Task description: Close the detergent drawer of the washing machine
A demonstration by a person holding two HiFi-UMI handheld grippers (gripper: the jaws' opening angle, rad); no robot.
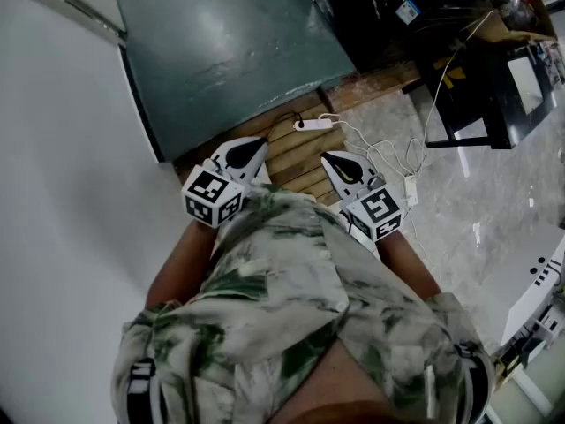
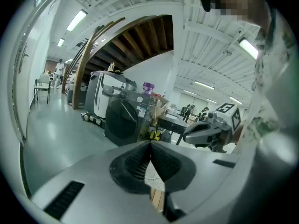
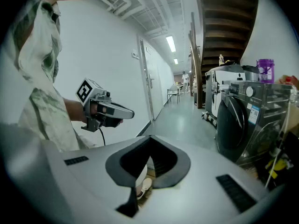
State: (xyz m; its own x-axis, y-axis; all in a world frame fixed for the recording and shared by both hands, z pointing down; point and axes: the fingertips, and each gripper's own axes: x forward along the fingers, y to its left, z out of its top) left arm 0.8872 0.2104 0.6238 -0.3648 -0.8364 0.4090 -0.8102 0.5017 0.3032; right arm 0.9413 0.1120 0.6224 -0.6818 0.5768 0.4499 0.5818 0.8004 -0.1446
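Observation:
A dark front-loading washing machine point(image 3: 240, 120) stands at the right of the right gripper view, with a purple bottle point(image 3: 265, 70) on top. The same washing machine point(image 2: 124, 118) sits mid-distance in the left gripper view. Its detergent drawer is too small to make out. Both grippers are held side by side at the person's waist, well short of the machine. My left gripper point(image 1: 260, 144) has its pads meeting with nothing between them, as the left gripper point(image 2: 150, 144) shows in its own view. My right gripper point(image 1: 327, 156) is shut and empty too, and so the right gripper point(image 3: 150, 141) appears in its own view.
A white power strip point(image 1: 313, 124) and loose cables point(image 1: 388, 162) lie on the wooden boards ahead. A dark green-grey panel point(image 1: 229, 51) lies beyond, a white wall point(image 1: 62, 148) to the left and a black table frame point(image 1: 477, 104) to the right. Other machines point(image 2: 100, 99) and a wooden staircase point(image 2: 140, 36) stand further off.

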